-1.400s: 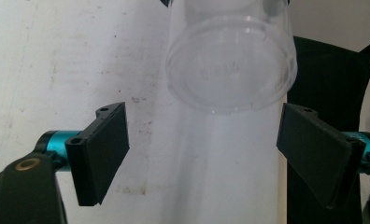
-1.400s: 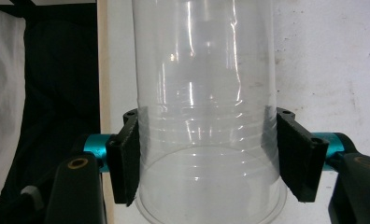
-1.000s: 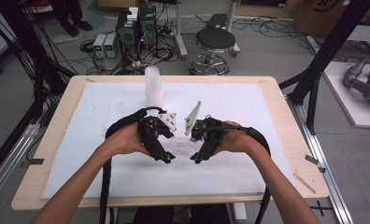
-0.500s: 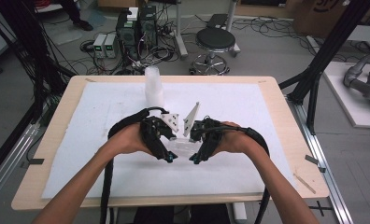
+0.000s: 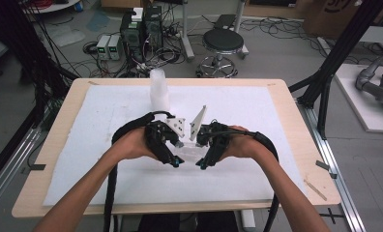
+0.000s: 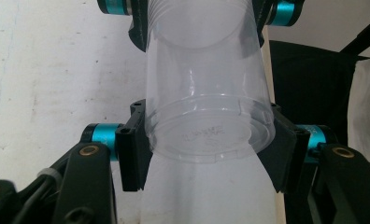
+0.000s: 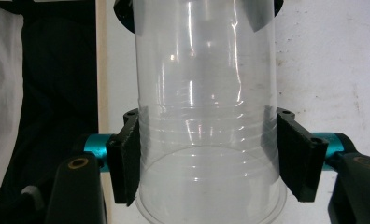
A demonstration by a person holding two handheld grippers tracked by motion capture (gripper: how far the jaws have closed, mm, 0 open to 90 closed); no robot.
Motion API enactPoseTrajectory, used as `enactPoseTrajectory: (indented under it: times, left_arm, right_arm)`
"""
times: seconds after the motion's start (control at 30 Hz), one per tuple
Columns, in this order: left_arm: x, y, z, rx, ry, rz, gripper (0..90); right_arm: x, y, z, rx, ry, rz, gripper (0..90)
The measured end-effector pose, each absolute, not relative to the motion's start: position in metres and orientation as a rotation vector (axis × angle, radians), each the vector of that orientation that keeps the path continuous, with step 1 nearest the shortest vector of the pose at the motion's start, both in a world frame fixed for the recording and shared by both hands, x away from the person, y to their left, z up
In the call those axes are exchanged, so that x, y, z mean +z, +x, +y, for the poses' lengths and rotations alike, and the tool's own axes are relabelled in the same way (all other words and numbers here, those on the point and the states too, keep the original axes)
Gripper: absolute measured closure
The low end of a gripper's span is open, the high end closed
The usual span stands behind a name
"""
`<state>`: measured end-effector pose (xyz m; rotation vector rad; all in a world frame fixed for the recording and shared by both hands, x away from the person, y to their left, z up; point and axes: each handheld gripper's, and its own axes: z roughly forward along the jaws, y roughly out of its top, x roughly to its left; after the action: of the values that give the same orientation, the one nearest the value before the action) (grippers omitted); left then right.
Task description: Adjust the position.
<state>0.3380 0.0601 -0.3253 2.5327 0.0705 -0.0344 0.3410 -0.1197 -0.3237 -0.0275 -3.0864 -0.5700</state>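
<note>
Both grippers clamp 1 clear plastic cup (image 5: 188,152) lying level near the table's (image 5: 296,145) middle: the left gripper (image 6: 206,144), jaws just closed, pinches its base end, the right gripper (image 7: 206,154) its rim end. Hands face each other. A stack of cups (image 5: 159,91) stands toward the far edge.

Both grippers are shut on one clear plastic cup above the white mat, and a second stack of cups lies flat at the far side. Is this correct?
Not quite: the far stack of cups stands upright, as the high view shows. The rest holds: the left gripper and right gripper are shut on the clear cup above the white mat.
</note>
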Motion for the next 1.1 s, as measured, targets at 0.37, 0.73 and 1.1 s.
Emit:
enactPoseTrajectory:
  times: [0.37, 0.73, 1.1]
  left_arm:
    - [-0.325, 0.339, 0.062, -0.035, 2.524, 0.094, 41.7]
    - [-0.330, 0.338, 0.070, -0.044, 2.465, 0.127, 41.7]
    - [-0.350, 0.338, 0.110, -0.032, 2.254, 0.221, 41.8]
  right_arm:
    - [-0.324, 0.343, -0.121, -0.644, -0.068, -3.096, 13.8]
    - [-0.317, 0.343, -0.128, -0.791, -0.073, -3.059, 13.2]
    - [-0.307, 0.343, -0.156, -1.133, -0.131, -2.981, 13.3]
